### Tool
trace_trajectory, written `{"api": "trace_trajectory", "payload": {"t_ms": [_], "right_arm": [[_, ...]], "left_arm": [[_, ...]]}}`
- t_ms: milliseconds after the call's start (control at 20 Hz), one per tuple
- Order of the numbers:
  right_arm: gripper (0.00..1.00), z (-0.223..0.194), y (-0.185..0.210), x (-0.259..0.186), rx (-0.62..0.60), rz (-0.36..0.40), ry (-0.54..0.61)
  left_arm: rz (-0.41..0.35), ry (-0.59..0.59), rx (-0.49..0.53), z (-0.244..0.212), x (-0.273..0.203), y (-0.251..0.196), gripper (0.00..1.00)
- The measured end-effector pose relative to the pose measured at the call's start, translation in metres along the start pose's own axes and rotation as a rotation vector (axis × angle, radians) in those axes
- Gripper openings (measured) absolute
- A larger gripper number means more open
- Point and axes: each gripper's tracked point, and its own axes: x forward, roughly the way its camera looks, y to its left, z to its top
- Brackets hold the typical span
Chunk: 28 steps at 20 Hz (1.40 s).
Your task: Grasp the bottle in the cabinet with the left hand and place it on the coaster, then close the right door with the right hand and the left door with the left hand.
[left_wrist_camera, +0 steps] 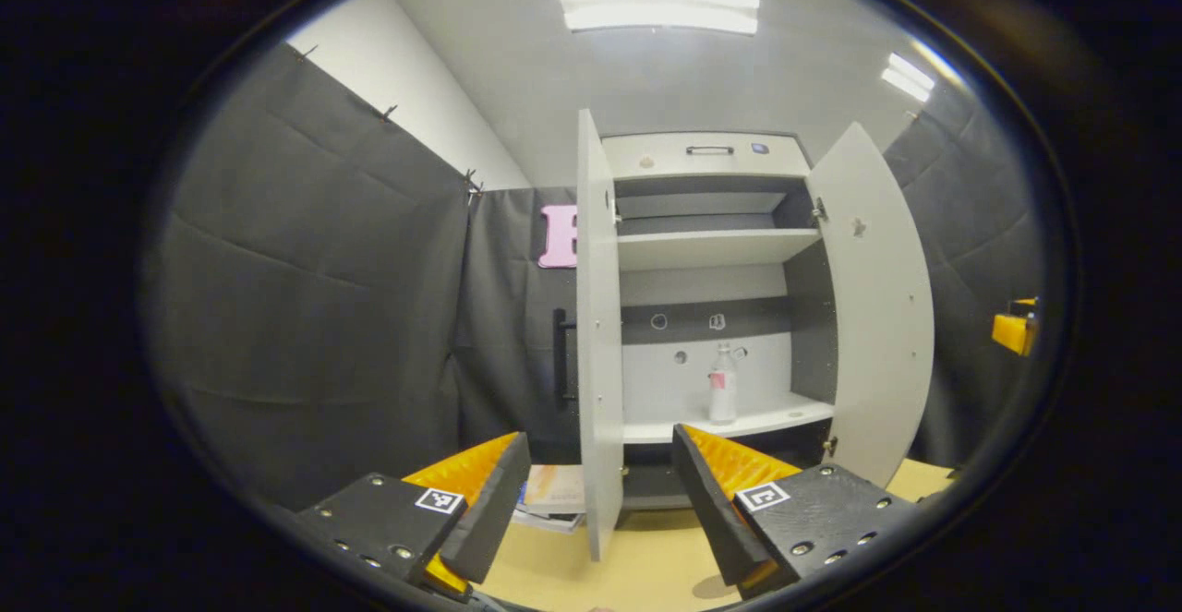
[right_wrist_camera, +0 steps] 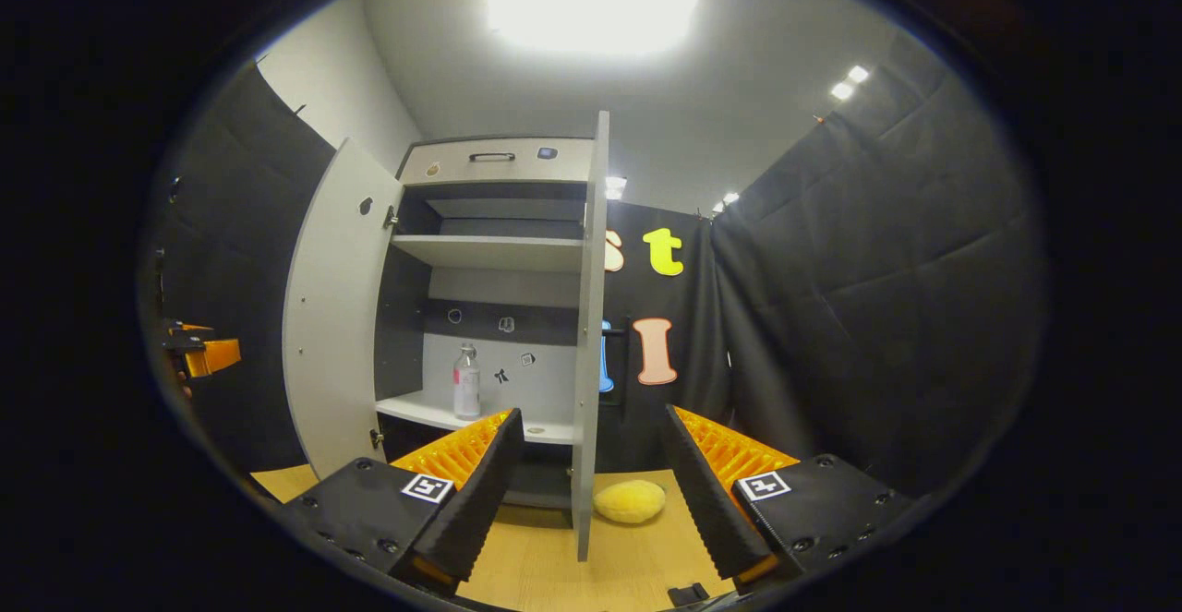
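Note:
A clear bottle (left_wrist_camera: 722, 383) with a pink label stands upright on the lower shelf of the white cabinet (left_wrist_camera: 711, 247), whose two doors are both swung open. From the left gripper view the left door (left_wrist_camera: 598, 335) is edge-on and the right door (left_wrist_camera: 877, 307) is swung wide. My left gripper (left_wrist_camera: 598, 437) is open and empty, well short of the cabinet. In the right gripper view the bottle (right_wrist_camera: 466, 381) stands between the left door (right_wrist_camera: 337, 317) and the edge-on right door (right_wrist_camera: 589, 335). My right gripper (right_wrist_camera: 589, 414) is also open and empty, in front of that door's edge.
A yellow rounded object (right_wrist_camera: 630, 501) lies on the wooden table (right_wrist_camera: 637, 566) by the right door's foot. Flat books or papers (left_wrist_camera: 554, 497) lie left of the cabinet. Black cloth walls close in on both sides. The other gripper (left_wrist_camera: 1014, 328) shows far right.

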Motion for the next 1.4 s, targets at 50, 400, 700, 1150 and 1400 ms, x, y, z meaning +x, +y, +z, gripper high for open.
{"api": "trace_trajectory", "payload": {"t_ms": [50,400,700,1150,1400], "right_arm": [[0.96,-0.003,-0.004,0.001,0.006,0.005,0.001],[0.96,-0.022,-0.036,0.0,0.051,0.036,0.019],[0.96,-0.031,-0.064,0.002,0.096,-0.019,0.032],[0.96,-0.035,-0.077,0.013,0.068,-0.148,0.014],[0.96,-0.039,-0.068,0.026,0.041,-0.194,0.026]], "left_arm": [[-0.005,-0.003,-0.004,0.002,0.007,-0.011,0.91],[-0.091,-0.021,0.011,0.011,0.058,-0.093,0.98],[-0.164,0.021,0.019,-0.008,0.126,-0.153,0.83],[-0.286,0.057,-0.027,-0.046,0.25,-0.206,0.91],[-0.327,0.078,-0.038,-0.072,0.313,-0.221,0.91]]}}
